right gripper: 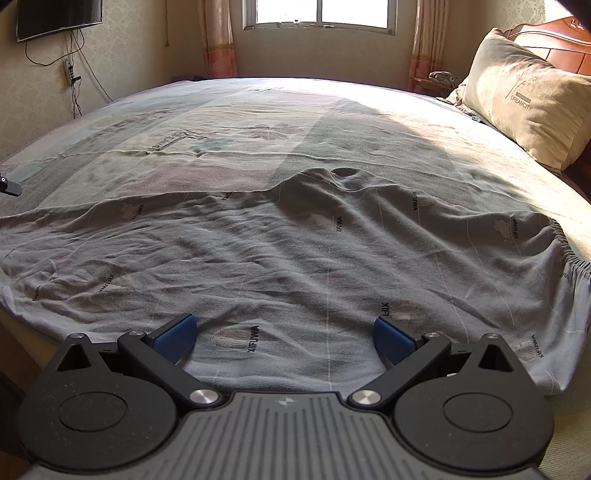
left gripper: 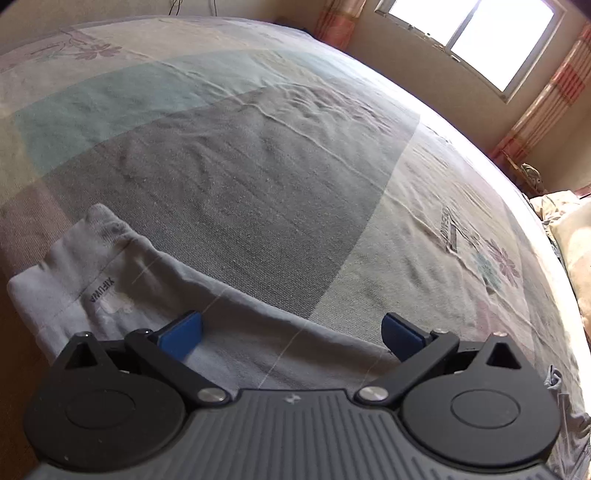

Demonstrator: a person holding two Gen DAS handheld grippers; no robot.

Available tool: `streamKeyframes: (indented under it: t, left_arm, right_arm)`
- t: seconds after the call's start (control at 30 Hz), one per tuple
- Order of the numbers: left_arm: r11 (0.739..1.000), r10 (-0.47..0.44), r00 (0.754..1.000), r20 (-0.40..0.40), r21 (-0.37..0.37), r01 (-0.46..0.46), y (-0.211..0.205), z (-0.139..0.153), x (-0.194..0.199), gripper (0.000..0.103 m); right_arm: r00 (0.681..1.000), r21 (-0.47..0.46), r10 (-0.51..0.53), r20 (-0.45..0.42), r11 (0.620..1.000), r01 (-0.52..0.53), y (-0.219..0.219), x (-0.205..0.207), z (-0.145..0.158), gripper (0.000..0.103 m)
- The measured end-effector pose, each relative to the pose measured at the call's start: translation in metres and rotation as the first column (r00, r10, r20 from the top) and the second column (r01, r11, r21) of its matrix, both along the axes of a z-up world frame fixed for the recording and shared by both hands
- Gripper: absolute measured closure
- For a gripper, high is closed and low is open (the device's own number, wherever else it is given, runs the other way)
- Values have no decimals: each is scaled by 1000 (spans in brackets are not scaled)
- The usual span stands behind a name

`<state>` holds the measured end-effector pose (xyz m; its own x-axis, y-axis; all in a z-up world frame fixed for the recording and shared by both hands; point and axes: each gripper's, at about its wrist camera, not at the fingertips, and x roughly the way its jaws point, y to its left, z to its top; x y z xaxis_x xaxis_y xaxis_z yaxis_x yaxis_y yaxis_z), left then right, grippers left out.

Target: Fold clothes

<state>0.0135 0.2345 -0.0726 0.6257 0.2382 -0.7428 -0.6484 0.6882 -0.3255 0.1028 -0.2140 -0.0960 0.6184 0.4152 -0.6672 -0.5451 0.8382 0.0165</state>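
Grey trousers (right gripper: 295,251) lie spread flat across the near half of the bed (right gripper: 258,107), printed all over with small "XIFUWA" marks and thin pale lines. From my right wrist view the elastic waistband (right gripper: 570,254) sits at the right end, bunched and gathered, and the cloth runs wrinkled toward the left edge of the picture. My right gripper (right gripper: 284,338) hangs just over the near edge of the cloth with its blue fingers (right gripper: 173,338) spread wide apart and nothing between them. A pillow (right gripper: 524,103) leans at the head of the bed on the right, and a window (right gripper: 321,13) stands in the far wall.

On my left wrist view I see the cuff end of one leg (left gripper: 85,273), pale and folded over at its hem, lying on the patterned bedsheet (left gripper: 240,166). My left gripper (left gripper: 291,332) is above that leg, fingers likewise wide open and holding nothing. Whether either one touches the cloth, I cannot tell.
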Motion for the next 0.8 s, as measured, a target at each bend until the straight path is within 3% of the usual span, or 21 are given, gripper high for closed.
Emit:
streamKeyframes:
  t: [0.07,0.17,0.27,0.33,0.43,0.53,0.7,0.8]
  left_arm:
    - [998,-43,999,-31,47,45,-22,10,6,1]
    - [967,-217,976,-2,133,216,-71,34,21,1]
    - [872,-475,879,30,150,466,-134,47,48,1]
    - [813,-581,810,77,104,573,-166,44,67,1]
    - [743,-662,738,130,-16,669,-203,25,96,1]
    - [679,-718,681,147,-65,731,-235,4,116,1]
    - [662,-735,654,182,-21,750,-237,-7,110,1]
    - [668,-732,661,162,-19,744,-230,8,115,1]
  right_arm:
    - [1000,0,1,1,1000,-1,0,0,0,0]
    - [1000,3,-3,3,1000,3,0,0,0,0]
    - [1000,8,-8,8,1000,8,0,-1,0,0]
    - [999,26,-25,24,999,24,-4,-1,3,0]
    - [993,78,-91,79,993,85,-16,-1,11,0]
    - [974,124,-194,120,976,180,-35,4,17,0]
    - [936,71,-332,117,943,325,-56,16,7,0]
    - [932,33,-352,86,936,350,-62,22,-3,0]
